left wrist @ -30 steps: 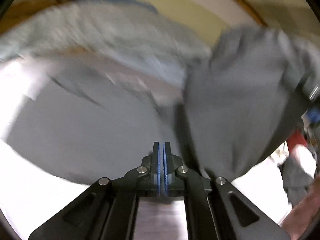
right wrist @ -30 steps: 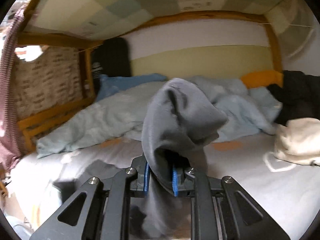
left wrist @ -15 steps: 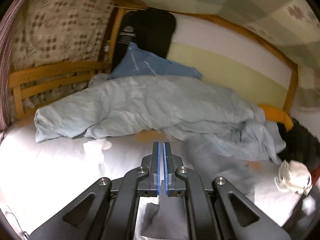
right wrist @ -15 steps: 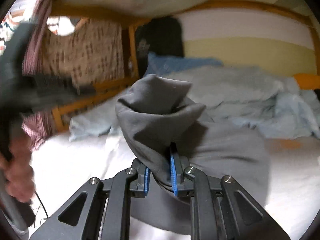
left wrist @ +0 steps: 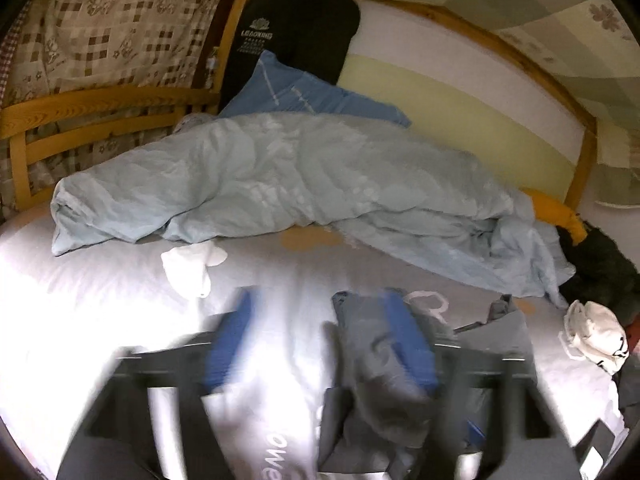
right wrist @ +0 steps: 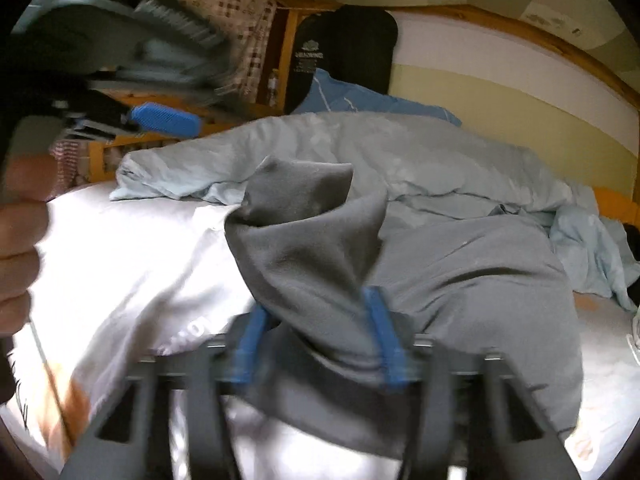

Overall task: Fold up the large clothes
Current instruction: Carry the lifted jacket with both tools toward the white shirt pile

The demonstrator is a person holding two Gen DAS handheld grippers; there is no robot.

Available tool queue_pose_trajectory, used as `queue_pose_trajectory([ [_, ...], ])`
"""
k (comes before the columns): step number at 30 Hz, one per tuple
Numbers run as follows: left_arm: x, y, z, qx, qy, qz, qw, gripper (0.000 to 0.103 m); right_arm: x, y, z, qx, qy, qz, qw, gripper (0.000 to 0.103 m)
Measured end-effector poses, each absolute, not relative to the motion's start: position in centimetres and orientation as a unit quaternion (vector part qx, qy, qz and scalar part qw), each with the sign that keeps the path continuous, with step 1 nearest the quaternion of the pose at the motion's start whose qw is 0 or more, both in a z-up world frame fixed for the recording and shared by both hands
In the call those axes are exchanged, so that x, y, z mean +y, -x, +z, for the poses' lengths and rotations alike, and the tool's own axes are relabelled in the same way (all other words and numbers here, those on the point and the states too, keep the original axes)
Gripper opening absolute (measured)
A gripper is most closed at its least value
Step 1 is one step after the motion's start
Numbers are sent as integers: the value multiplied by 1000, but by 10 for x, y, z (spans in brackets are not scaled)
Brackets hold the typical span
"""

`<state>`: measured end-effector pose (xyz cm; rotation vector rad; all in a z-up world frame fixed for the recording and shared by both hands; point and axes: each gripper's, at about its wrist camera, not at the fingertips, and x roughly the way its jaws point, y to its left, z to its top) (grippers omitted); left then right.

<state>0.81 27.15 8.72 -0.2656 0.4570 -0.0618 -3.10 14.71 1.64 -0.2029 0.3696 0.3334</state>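
Opening just now on both sides, blue pads blurred with the motion. Right gripper (right wrist: 320, 340) spread wide, with a peaked fold of the grey garment (right wrist: 460, 280) standing between the pads, cloth close against both blue faces but no longer pinched tight. Left gripper (left wrist: 320, 344) likewise spread wide, a crumpled grey bunch of that garment (left wrist: 380, 380) lying against its right-hand pad, only bare white sheet (left wrist: 100, 288) by the other pad. Beyond the jaws, the rest of the garment spread flat on the sheet toward the right of the right wrist view. At that view's left edge, the left gripper again, gripped in a hand (right wrist: 20, 256). Further back, a rumpled pale blue duvet (left wrist: 280, 184) across the bed, a blue pillow (left wrist: 312, 96) behind it, a black garment (left wrist: 296, 32) hanging in the corner by the wooden bed frame (left wrist: 100, 100). Off to the right, a small white cloth bundle (left wrist: 596, 336).
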Motion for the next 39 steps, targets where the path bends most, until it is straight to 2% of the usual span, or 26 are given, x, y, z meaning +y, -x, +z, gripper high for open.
queue_pose_trajectory([
  [4, 260, 1, 93, 223, 122, -77, 964, 84, 130, 58, 20, 175, 104, 161, 966, 73],
  [6, 253, 0, 88, 241, 116, -78, 960, 95, 115, 65, 19, 181, 91, 147, 968, 74],
  [8, 245, -9, 76, 278, 118, -79, 950, 99, 93, 70, 15, 191, 76, 124, 971, 74],
  [12, 241, -35, 36, 357, 142, -65, 921, 99, 39, 72, 6, 215, 53, 76, 972, 73],
  [16, 246, -54, -1, 413, 233, -113, 873, 99, 4, 62, 1, 241, 59, 53, 967, 73],
  [20, 240, -62, -33, 472, 288, -152, 819, 97, -26, 36, 2, 275, 17, 63, 959, 74],
  [24, 237, -59, -41, 488, 279, -131, 816, 103, -26, 11, -7, 311, 33, 112, 943, 74],
  [29, 233, -60, -49, 493, 273, -116, 818, 103, -17, -16, -14, 337, 47, 95, 936, 74],
  [31, 227, -61, -48, 487, 263, -109, 826, 103, -17, -24, -15, 340, 43, 83, 936, 68],
  [32, 224, -60, -48, 483, 259, -107, 829, 101, -17, -25, -14, 335, 42, 72, 939, 59],
  [33, 222, -59, -46, 476, 257, -113, 834, 76, -14, -24, -11, 327, 43, 62, 942, 49],
  [34, 217, -56, -39, 468, 248, -125, 839, 69, -13, -23, -9, 318, 47, 54, 945, 48],
  [35, 214, -54, -32, 459, 229, -121, 850, 53, -10, -20, -7, 310, 53, 52, 948, 44],
  [36, 207, -48, -21, 446, 199, -116, 865, 44, -8, -17, -5, 301, 59, 52, 950, 41],
  [39, 196, -34, 0, 407, 161, -116, 892, 34, -10, -7, 8, 278, 58, 53, 957, 37],
])
